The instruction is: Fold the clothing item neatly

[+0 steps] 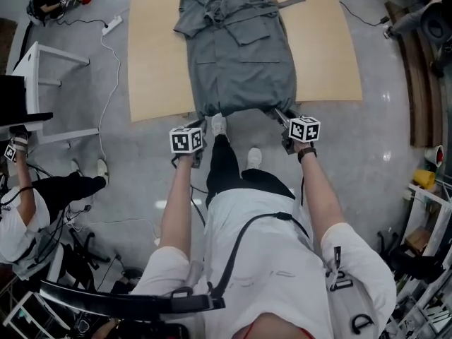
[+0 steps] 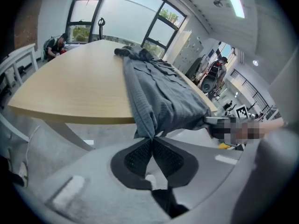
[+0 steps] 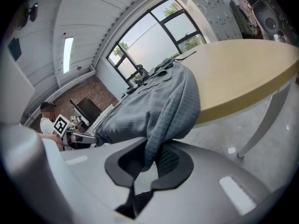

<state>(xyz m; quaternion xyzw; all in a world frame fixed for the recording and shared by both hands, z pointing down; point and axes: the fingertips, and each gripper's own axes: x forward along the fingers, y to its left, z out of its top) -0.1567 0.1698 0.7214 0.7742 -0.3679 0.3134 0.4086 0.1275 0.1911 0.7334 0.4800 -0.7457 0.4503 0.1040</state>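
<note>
One grey garment (image 1: 240, 55) lies flat on the wood table (image 1: 155, 48), long axis 12-to-6 from you, collar end at 12, hem draped over the near edge at 6. Your left gripper (image 1: 199, 127) and right gripper (image 1: 281, 117) sit at that hem, L corner and R corner, each w/ jaws pressed together on a bunch of fabric, both equally near. So the fold prob. goes straight toward 12, hem over chest. Watch the loose belt (image 1: 282, 4) at the far end; it could bunch under the fold. White frame (image 1: 49, 90) at 9 and floor cable (image 1: 106, 62) at 10 are well apart, not in yr way.
</note>
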